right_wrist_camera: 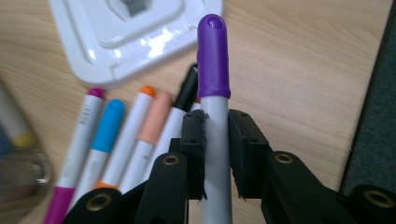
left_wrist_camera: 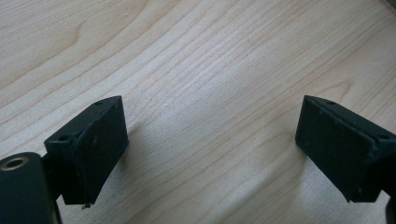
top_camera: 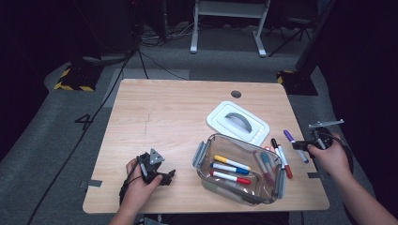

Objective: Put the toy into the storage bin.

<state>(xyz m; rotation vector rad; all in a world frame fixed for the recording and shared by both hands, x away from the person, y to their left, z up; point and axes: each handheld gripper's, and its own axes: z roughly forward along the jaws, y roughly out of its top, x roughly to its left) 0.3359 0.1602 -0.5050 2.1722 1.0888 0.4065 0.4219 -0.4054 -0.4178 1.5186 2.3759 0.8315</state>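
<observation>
My right gripper is shut on a white marker with a purple cap, which sticks up past its pads. In the high view this purple marker hangs a little above the table's right edge in the right gripper. A clear plastic container stands at the front right and holds yellow, blue and red markers plus a few more. Its white lid lies behind it. My left gripper rests at the front left, and its jaws are open over bare wood.
Loose markers with magenta, blue, orange, peach and black caps lie side by side between the container and my right gripper. The white lid is just beyond them. The wooden table ends close to the right hand, with dark floor past it.
</observation>
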